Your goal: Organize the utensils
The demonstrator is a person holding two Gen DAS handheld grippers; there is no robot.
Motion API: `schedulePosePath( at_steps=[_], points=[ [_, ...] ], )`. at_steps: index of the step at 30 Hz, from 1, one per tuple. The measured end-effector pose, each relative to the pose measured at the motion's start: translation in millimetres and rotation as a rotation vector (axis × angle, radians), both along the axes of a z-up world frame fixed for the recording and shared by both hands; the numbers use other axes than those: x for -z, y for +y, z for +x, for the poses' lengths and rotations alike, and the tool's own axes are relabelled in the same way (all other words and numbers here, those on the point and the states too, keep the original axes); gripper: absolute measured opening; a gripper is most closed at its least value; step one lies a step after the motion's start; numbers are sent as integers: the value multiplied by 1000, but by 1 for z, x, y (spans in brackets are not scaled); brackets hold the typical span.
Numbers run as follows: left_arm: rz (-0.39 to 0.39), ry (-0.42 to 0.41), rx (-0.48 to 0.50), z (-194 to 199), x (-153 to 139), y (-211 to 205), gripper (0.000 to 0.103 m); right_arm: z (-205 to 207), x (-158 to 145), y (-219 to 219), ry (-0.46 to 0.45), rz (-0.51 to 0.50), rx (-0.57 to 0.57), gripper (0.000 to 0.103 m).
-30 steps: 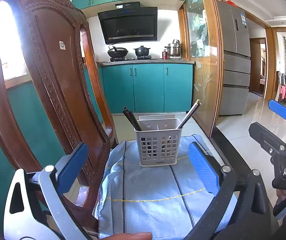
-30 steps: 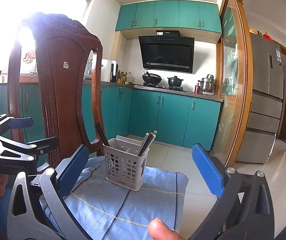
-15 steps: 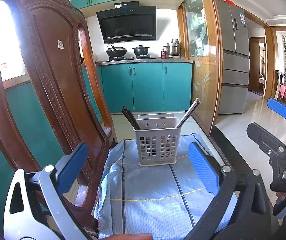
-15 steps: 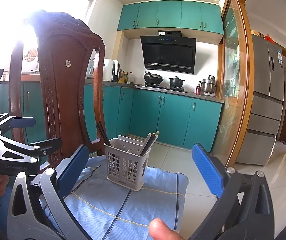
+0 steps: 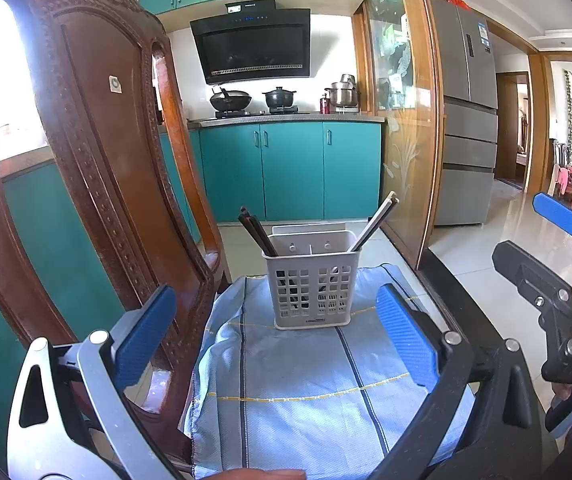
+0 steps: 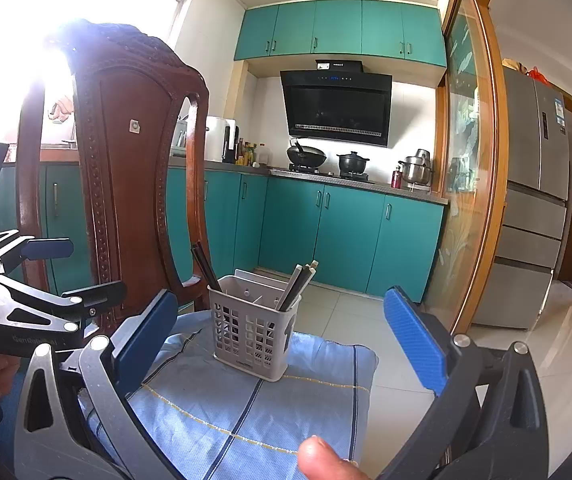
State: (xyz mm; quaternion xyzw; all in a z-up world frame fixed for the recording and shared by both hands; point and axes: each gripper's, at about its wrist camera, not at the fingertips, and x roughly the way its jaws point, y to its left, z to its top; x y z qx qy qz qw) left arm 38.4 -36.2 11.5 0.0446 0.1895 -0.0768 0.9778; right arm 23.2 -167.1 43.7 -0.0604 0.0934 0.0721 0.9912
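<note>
The grey utensil basket (image 5: 313, 280) stands dead ahead of both spread, empty claws — left gripper (image 5: 275, 336) squarer on — chopsticks (image 5: 374, 222) leaning outward, cloth's (image 5: 310, 392) far edge.

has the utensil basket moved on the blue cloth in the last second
No. The utensil basket sits at the same spot on the blue cloth, its base just beyond the same yellow stitch line; the small shift in frame comes from the camera.

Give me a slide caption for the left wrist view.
Open left tool faces a basket of chopsticks on a blue cloth.
</note>
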Motion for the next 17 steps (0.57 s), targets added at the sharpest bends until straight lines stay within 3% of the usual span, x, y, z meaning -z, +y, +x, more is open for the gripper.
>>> schedulePosePath(
  at_steps=[11,13,16,17],
  points=[
    [-3,29,-9,5,2,-2,99,13,11,-6,46,41,24,100],
    [-3,54,-15,8,5,-2,99,28,23,-12,101,60,73,100],
    [1,131,-36,18,13,-4,99,73,62,-23,302,100,173,101],
    [2,165,-39,22,17,-5,99,73,62,-23,302,100,173,100]
  ],
)
